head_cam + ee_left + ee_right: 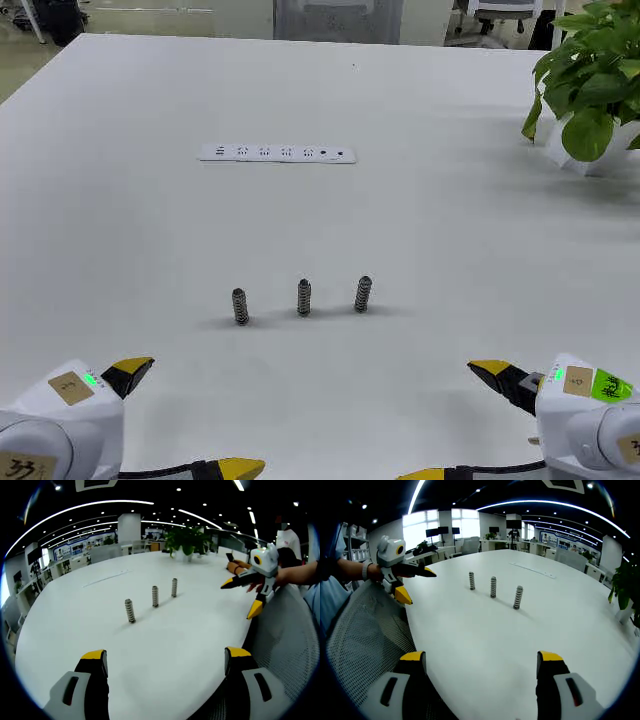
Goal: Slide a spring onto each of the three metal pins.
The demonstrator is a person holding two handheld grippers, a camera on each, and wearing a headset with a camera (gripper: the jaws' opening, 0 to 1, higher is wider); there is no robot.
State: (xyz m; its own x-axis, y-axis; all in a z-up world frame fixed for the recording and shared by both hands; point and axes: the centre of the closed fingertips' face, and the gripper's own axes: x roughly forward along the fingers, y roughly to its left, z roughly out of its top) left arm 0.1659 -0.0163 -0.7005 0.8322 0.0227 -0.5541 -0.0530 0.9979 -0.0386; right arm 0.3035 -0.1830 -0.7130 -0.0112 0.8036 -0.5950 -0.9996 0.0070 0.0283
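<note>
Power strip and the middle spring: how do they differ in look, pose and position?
The power strip is white, long and lies flat; the middle spring is a dark metal coil standing upright. The power strip lies farther across the table; the middle spring stands nearer the person. The power strip lies alone; the middle spring stands in a row between the left spring and the right spring. Both rest on the same white table.

One white counter (120,200) carries three grey coiled metal springs in a row: one at 9 o'clock (240,306), one in the middle (304,297), one at 3 o'clock (363,293). One flat white power strip (278,153) lies at 12 o'clock from them and one green leafy potted plant (590,70) at 2 o'clock. There are two yellow-tipped claws: the left claw (188,417) at 7 o'clock and the right claw (455,422) at 5 o'clock.
</note>
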